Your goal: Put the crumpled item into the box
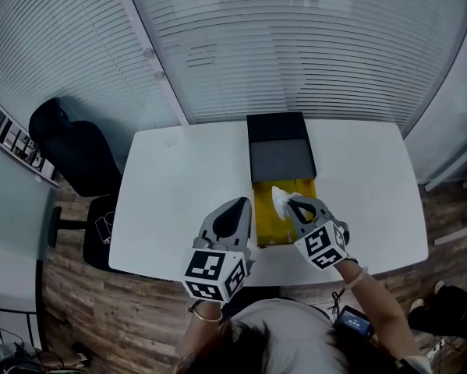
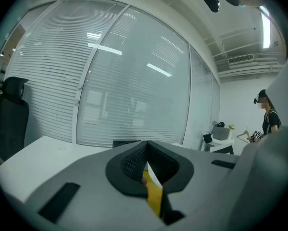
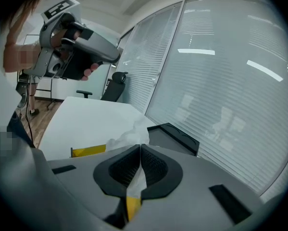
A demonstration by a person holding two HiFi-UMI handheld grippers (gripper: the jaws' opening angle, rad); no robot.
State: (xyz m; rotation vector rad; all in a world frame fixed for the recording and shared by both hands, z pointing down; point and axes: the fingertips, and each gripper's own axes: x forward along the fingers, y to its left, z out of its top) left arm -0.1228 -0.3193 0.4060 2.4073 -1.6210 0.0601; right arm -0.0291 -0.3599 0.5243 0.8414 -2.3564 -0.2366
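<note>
Crumpled tissue (image 1: 279, 200) hangs pinched in the right claw (image 1: 293, 204), directly above the yellow box (image 1: 284, 234) on the white worktop (image 1: 171, 185); the left claw (image 1: 235, 209) hovers alongside. Left gripper view: jaws together, apparently empty. Right gripper view: jaws clamp the tissue; black box (image 3: 175, 134) lies beyond.

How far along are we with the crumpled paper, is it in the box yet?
Done: the crumpled paper is picked up, pinched in the right gripper. In hand: it hangs above the open yellow box. Left: lower it in and let go; it is not inside yet. The left gripper is shut beside the box.
</note>
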